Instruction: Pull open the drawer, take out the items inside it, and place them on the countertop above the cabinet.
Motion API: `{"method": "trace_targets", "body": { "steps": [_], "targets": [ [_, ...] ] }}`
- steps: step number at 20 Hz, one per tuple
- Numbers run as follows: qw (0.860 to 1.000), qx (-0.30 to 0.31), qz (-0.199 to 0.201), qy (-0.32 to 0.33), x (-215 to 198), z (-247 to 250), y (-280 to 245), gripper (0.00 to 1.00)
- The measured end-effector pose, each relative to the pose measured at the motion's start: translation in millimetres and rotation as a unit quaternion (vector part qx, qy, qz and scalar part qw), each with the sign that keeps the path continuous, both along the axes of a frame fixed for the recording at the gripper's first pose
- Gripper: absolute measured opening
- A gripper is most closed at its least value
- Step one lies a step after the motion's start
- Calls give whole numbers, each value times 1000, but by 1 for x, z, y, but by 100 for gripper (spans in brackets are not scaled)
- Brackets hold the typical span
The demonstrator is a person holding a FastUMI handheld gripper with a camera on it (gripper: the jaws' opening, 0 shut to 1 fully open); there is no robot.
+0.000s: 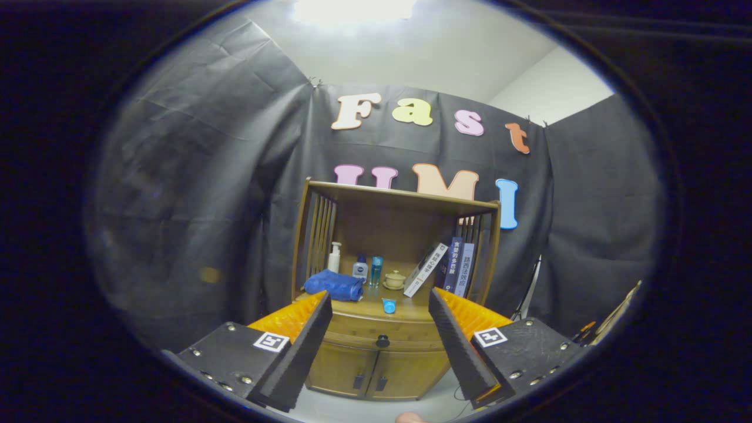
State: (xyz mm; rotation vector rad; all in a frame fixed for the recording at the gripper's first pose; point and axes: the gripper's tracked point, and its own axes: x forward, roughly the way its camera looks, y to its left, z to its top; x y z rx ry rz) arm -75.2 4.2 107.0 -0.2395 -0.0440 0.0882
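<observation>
The hand-held two-finger gripper (379,341) is held level and points forward. Its two fingers (305,346) are spread wide apart, the jaws fully parted, with nothing between them and no contact on either pad. A fingertip of the person (411,418) shows just below the gap between the fingers.

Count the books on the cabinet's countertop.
3, all at the right end of the countertop: a pale book leaning rightward, then a dark blue book and a lighter blue book upright against the slatted side. The gripper is open, well short of the drawer knob.
</observation>
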Motion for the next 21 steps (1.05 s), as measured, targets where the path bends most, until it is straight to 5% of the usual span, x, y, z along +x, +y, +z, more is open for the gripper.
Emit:
{"method": "trace_targets", "body": {
  "steps": [21],
  "targets": [
    [999,39,-16,33,6,-40,-30,96]
  ]
}}
